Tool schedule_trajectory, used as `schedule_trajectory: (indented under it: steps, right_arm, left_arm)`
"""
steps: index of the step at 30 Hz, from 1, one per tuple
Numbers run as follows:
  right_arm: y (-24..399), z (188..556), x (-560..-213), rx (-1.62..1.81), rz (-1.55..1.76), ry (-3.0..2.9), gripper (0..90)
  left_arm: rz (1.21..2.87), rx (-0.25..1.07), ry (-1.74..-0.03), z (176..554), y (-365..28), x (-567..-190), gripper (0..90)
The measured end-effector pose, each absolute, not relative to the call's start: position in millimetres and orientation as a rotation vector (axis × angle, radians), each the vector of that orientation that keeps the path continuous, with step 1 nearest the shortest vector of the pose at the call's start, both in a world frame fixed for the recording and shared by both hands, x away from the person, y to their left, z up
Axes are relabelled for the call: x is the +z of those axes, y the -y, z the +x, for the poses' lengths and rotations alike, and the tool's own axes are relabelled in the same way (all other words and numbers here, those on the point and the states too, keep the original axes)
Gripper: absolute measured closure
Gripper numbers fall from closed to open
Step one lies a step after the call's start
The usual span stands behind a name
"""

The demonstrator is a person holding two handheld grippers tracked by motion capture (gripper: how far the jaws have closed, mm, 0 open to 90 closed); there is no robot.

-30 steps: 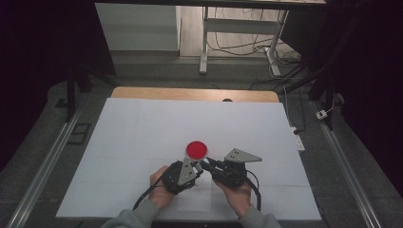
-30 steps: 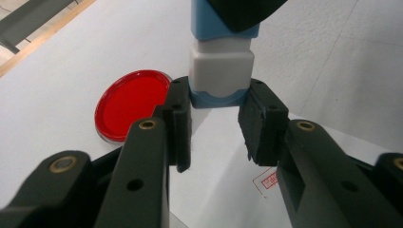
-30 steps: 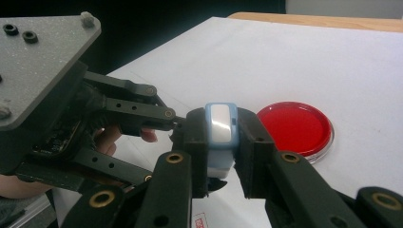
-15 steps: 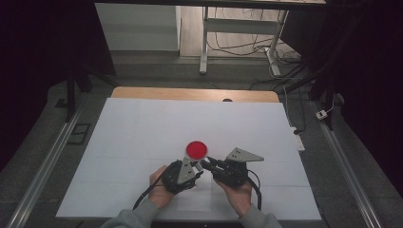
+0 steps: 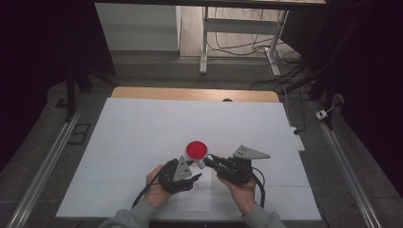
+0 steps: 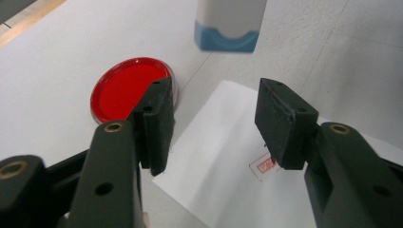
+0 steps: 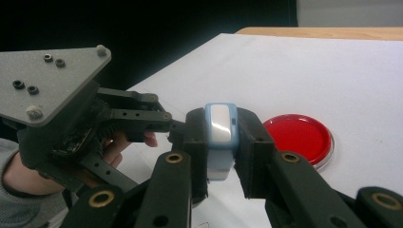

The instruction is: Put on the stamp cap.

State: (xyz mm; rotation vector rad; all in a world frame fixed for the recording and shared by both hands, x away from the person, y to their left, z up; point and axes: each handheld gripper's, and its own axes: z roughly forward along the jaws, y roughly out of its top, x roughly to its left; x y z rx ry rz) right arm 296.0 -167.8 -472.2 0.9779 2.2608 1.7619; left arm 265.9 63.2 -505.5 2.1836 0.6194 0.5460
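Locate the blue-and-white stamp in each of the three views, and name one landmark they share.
High view: the stamp is a small pale spot at the tip of the right gripper, just below the red ink pad.
Left gripper view: top centre, its blue base hanging above the white paper.
Right gripper view: centre, clamped upright between the right gripper's pads.
Shared landmark: the red ink pad, on the table in all three.

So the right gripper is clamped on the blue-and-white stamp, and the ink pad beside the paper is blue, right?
Not quite: the ink pad is red, as the right gripper view shows. The right gripper is indeed clamped on the blue-and-white stamp, and the pad sits beside the paper.
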Motion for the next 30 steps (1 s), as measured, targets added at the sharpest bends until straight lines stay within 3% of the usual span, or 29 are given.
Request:
schedule_trajectory:
  steps: [30]
  right_arm:
    - [177.7,301.2,-470.0,1.712,0.96,-2.248,75.4]
  left_arm:
    - [2.101,0.502,-0.773,255.9,-133.1,-496.9,45.3]
